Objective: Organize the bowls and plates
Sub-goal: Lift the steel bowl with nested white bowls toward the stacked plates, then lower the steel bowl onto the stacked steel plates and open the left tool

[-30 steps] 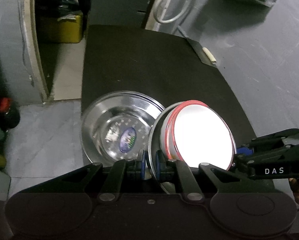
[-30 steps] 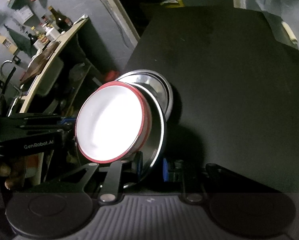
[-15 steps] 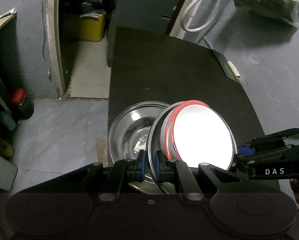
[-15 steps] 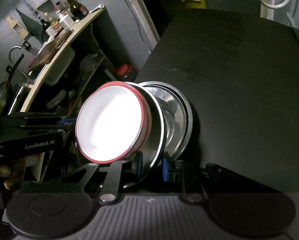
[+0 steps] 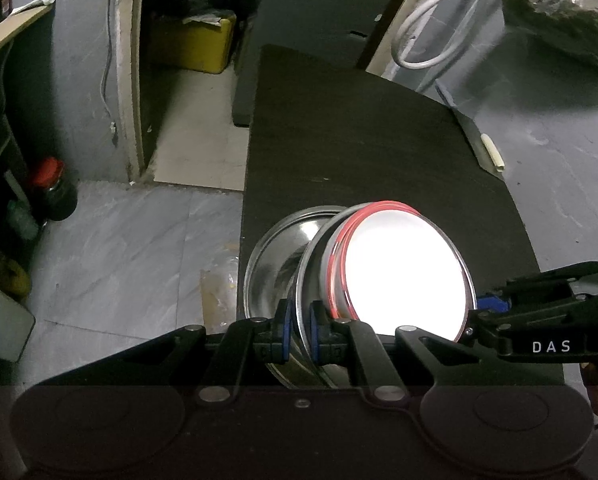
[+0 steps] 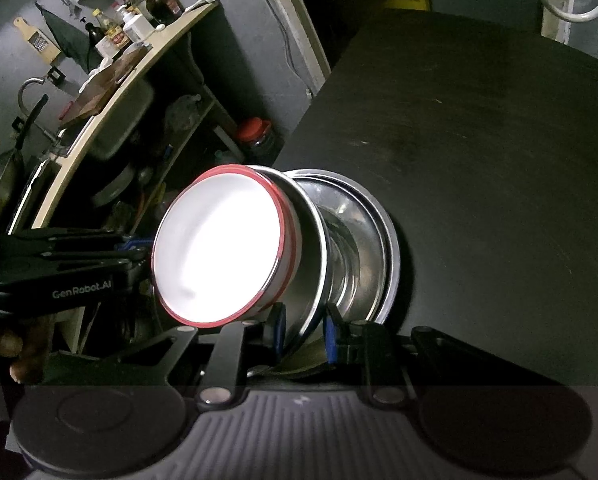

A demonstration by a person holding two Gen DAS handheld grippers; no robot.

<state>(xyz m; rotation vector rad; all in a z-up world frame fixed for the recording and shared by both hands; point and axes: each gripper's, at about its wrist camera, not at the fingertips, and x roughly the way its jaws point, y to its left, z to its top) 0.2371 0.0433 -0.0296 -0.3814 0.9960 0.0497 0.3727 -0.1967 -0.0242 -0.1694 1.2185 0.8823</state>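
A white bowl with a red rim (image 5: pixel 403 276) sits inside a steel bowl (image 5: pixel 311 276) that hangs tilted above the black table (image 5: pixel 359 152). My left gripper (image 5: pixel 301 332) is shut on that steel bowl's near rim. My right gripper (image 6: pixel 303 334) is shut on its rim from the opposite side; in the right wrist view the white bowl (image 6: pixel 219 248) and steel bowl (image 6: pixel 309 248) show again. Underneath, a steel plate (image 5: pixel 275 248) lies flat at the table's left edge, partly covered by the carried bowls. In the right wrist view the steel plate (image 6: pixel 363 236) lies just behind them.
Left of the table the grey floor (image 5: pixel 119 248) drops away, with a red-capped jar (image 5: pixel 55 188) and a yellow box (image 5: pixel 195 44) further back. A shelf with bottles (image 6: pixel 139 20) stands on the left. A white hose (image 5: pixel 431 28) hangs beyond the table.
Both grippers have carried the stacked bowls sideways, lower over the steel plate; they now cover more of it and its sticker is hidden. Both grips are unchanged.
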